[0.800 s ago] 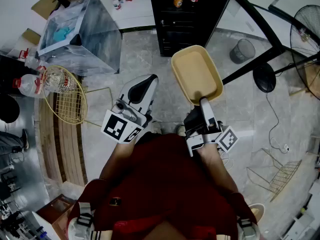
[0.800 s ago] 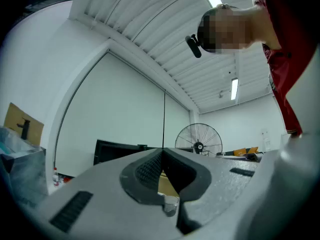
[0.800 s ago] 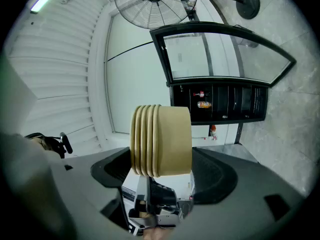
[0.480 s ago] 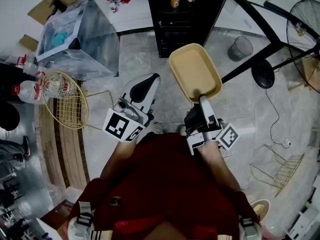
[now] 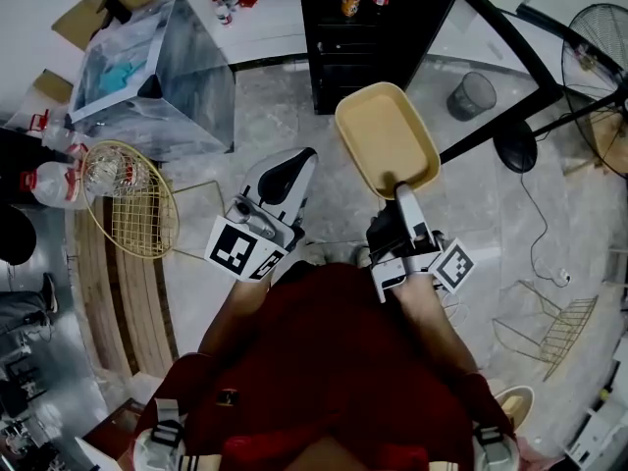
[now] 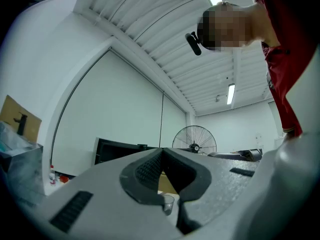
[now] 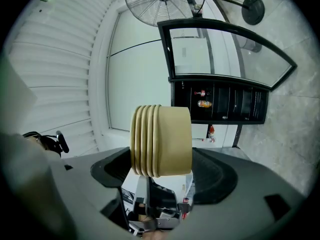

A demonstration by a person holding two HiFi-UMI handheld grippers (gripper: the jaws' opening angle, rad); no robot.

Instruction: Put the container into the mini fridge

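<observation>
Out in front of the person, above the floor, the tan container (image 5: 386,140) hangs from the right gripper (image 5: 400,189), whose jaws stand wide and pinch its near end. The left gripper (image 5: 285,170) is beside it with jaws pressed together on nothing. The black mini fridge (image 5: 373,37) stands ahead, cans (image 5: 350,0) on its top shelf, and its door (image 5: 500,37) appears open. Best to keep the container level, hold the pinch firm, steer clear of the door edge and aim for a bare shelf below the cans.
</observation>
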